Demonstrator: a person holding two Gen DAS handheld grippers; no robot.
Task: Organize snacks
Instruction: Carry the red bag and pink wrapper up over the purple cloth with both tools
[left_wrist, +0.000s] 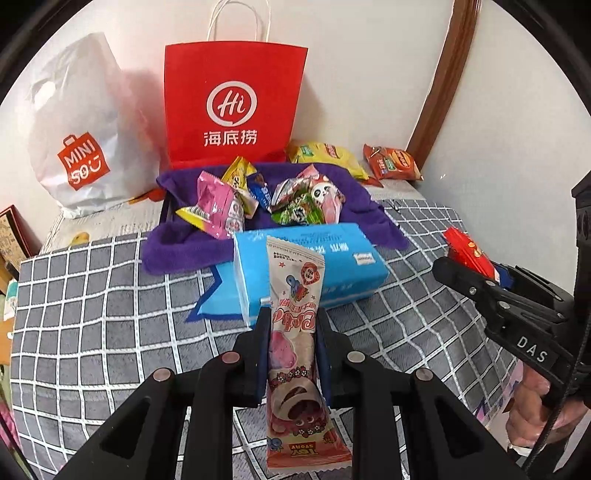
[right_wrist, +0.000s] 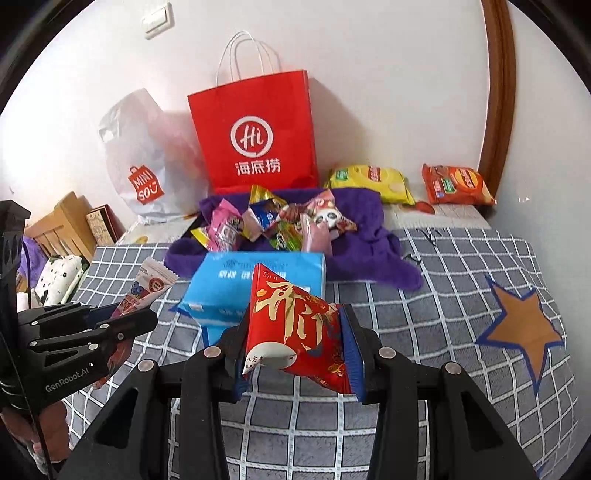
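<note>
My left gripper (left_wrist: 291, 314) is shut on a long pink-and-white snack packet (left_wrist: 293, 295) with a bear print, held above the grey checked bedspread. The same packet (right_wrist: 147, 288) and gripper (right_wrist: 144, 317) show at the left of the right wrist view. My right gripper (right_wrist: 293, 314) is shut on a puffy red packet (right_wrist: 295, 332) with gold writing; it appears again, red packet (left_wrist: 467, 249) in right gripper (left_wrist: 443, 264), at the right edge of the left wrist view. Ahead lies a purple-cloth-lined box (left_wrist: 184, 243) with several small snack packets (left_wrist: 295, 201).
A blue tissue pack (left_wrist: 354, 269) lies between the grippers and the purple box. Behind stand a red paper bag (left_wrist: 232, 103) and a white plastic bag (left_wrist: 81, 133) against the wall. A yellow packet (right_wrist: 369, 182) and an orange packet (right_wrist: 456, 184) lie at the back right.
</note>
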